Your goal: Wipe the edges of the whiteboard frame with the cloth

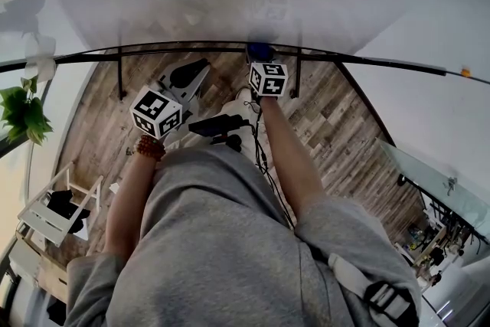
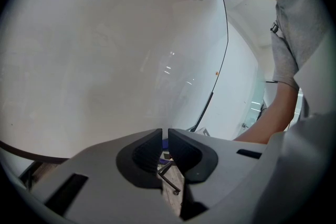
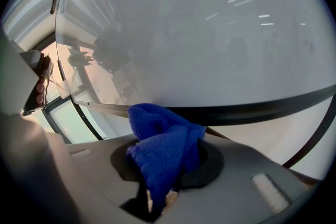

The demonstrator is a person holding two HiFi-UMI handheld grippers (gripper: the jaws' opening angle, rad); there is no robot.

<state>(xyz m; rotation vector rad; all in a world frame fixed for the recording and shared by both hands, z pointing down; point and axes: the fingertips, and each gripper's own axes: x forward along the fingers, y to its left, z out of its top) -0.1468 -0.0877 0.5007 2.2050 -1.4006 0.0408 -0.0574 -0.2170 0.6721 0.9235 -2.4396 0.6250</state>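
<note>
left gripper [image 2: 164,138]: jaws drawn together with only a thin slit between the pads, nothing between them; it points at the white whiteboard [image 2: 105,50] without touching it.
right gripper [image 3: 167,159]: jaws clamped on the blue cloth [image 3: 157,134], which bunches up out of them towards 12 o'clock.
cloth position: in the right gripper view its top fold lies against the dark whiteboard frame [image 3: 252,106], the bottom edge of the board; in the head view it sits on that edge at 12 o'clock from the right gripper's marker cube.
gripper layout: in the head view the left gripper is at about 8 o'clock from the right one, lower and clear of the frame.
left wrist: a beaded bracelet [image 1: 149,147].
surroundings: a wood plank floor [image 1: 337,126] below the board; a green plant [image 1: 21,112] at 9 o'clock in the head view.
</note>
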